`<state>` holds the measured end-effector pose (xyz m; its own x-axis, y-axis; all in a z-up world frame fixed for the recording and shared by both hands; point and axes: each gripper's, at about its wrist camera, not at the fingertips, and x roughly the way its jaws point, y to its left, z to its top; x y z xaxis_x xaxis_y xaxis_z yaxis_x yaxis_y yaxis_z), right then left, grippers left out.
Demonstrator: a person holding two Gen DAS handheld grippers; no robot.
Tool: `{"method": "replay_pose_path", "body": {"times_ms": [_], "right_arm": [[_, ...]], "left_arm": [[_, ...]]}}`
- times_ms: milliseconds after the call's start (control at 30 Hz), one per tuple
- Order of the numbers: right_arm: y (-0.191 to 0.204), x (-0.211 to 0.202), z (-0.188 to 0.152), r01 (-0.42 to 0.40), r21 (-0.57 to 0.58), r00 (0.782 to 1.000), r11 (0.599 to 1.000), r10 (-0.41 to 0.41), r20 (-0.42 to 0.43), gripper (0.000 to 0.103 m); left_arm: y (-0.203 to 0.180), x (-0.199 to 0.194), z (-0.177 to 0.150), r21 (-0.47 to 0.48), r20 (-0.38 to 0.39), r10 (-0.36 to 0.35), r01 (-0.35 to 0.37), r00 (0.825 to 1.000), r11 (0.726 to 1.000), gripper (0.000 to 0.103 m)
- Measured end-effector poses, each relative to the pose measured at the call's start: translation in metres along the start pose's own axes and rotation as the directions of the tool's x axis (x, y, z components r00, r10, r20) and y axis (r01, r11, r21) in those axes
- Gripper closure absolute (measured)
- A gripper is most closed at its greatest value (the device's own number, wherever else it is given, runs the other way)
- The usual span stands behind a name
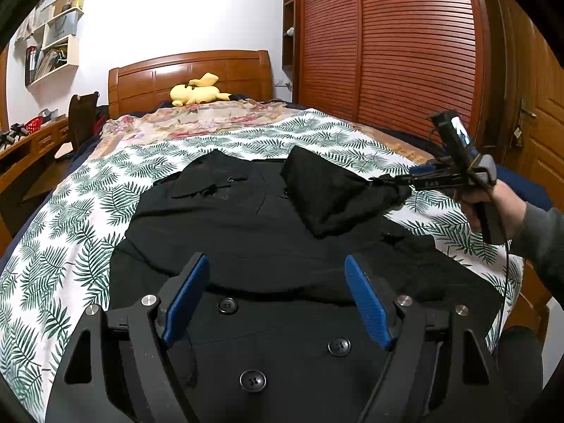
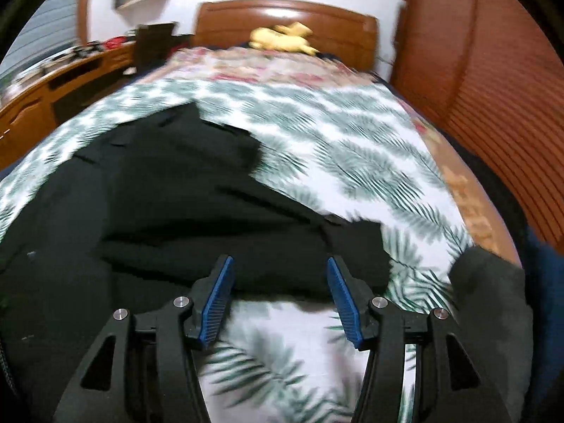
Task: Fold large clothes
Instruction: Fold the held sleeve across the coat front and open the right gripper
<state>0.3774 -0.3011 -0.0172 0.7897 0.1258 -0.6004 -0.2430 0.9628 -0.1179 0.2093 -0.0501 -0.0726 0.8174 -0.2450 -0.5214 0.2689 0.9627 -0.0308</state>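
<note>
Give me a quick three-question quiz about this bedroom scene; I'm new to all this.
1. True or false: the black coat lies on a leaf-print sheet.
2. What yellow thing rests by the headboard?
3. The left tool is: A) shut on a button, B) open over the coat, C) holding a pillow.
Key: 1 true; 2 a plush toy; 3 B.

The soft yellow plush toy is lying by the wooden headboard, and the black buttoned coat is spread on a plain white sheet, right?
Not quite: the sheet is white with green palm leaves, not plain. The soft yellow plush toy does lie by the wooden headboard, and the black buttoned coat is spread on that sheet. The left wrist view shows it.
</note>
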Motion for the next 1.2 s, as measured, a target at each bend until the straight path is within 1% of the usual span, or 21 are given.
{"method": "replay_pose_path", "body": {"times_ms": [133, 200, 333, 467, 567, 600, 633, 667, 700, 733, 767, 867, 1000, 1200], "right_arm": [[-0.023, 0.033, -0.002, 0.035, 0.066, 0.996, 0.997, -0.03, -0.081, 0.046], [-0.034, 0.047, -0.004, 0.039, 0.112, 0.994, 0.993, -0.028, -0.102, 0.046], [-0.053, 0.072, -0.005, 0.009, 0.212, 0.99, 0.977, 0.021, -0.141, 0.046], [-0.049, 0.087, -0.003, 0.021, 0.196, 0.985, 0.98, 0.014, -0.173, 0.043], [-0.046, 0.088, 0.003, 0.03, 0.187, 0.986, 0.982, 0.001, -0.166, 0.043], [-0.045, 0.089, 0.003, 0.031, 0.179, 0.987, 0.983, -0.002, -0.163, 0.046], [-0.044, 0.089, 0.002, 0.036, 0.163, 0.988, 0.986, -0.01, -0.156, 0.054], [-0.039, 0.086, 0.003, 0.044, 0.133, 0.99, 0.99, -0.025, -0.14, 0.075], [-0.035, 0.081, 0.001, 0.039, 0.11, 0.993, 0.993, -0.025, -0.118, 0.082], [-0.03, 0.079, 0.002, 0.03, 0.093, 0.995, 0.995, -0.021, -0.098, 0.084], [-0.028, 0.075, 0.001, 0.021, 0.081, 0.997, 0.996, -0.014, -0.08, 0.087], [-0.016, 0.05, 0.005, -0.008, 0.053, 1.0, 0.999, 0.008, -0.004, 0.091], [0.002, 0.007, 0.018, -0.039, 0.02, 0.996, 0.999, 0.037, 0.082, 0.091], [0.044, -0.056, 0.037, -0.047, -0.088, 0.986, 0.995, 0.06, 0.154, 0.091]], "left_arm": [[0.0, 0.0, 0.0, 0.0, 0.0, 0.0, 0.0, 1.0, 1.0, 0.023], [-0.001, 0.0, 0.0, 0.001, 0.0, 0.002, -0.002, 1.0, 1.0, 0.023], [-0.002, 0.004, 0.0, 0.012, -0.013, 0.005, -0.004, 1.0, 1.0, 0.023], [-0.002, 0.007, -0.001, 0.016, -0.029, 0.004, -0.004, 1.0, 1.0, 0.023], [-0.003, 0.008, -0.002, 0.02, -0.035, 0.003, -0.003, 0.999, 1.0, 0.023], [-0.003, 0.007, -0.002, 0.02, -0.033, 0.006, -0.005, 0.999, 1.0, 0.023], [-0.003, 0.007, -0.002, 0.018, -0.031, 0.006, -0.006, 1.0, 1.0, 0.023], [-0.002, 0.006, -0.002, 0.016, -0.03, 0.005, -0.004, 1.0, 1.0, 0.023], [-0.001, 0.005, -0.001, 0.012, -0.027, 0.006, -0.006, 1.0, 1.0, 0.023], [0.0, 0.004, -0.001, 0.009, -0.024, 0.007, -0.007, 1.0, 1.0, 0.023], [0.002, 0.003, 0.0, 0.004, -0.02, 0.008, -0.008, 1.0, 1.0, 0.023], [0.008, -0.003, 0.002, -0.009, -0.005, 0.01, -0.01, 1.0, 1.0, 0.023], [0.018, -0.011, 0.002, -0.029, 0.012, 0.008, -0.007, 1.0, 1.0, 0.023], [0.038, -0.026, 0.003, -0.064, 0.038, 0.028, -0.026, 0.999, 0.998, 0.023]]}}
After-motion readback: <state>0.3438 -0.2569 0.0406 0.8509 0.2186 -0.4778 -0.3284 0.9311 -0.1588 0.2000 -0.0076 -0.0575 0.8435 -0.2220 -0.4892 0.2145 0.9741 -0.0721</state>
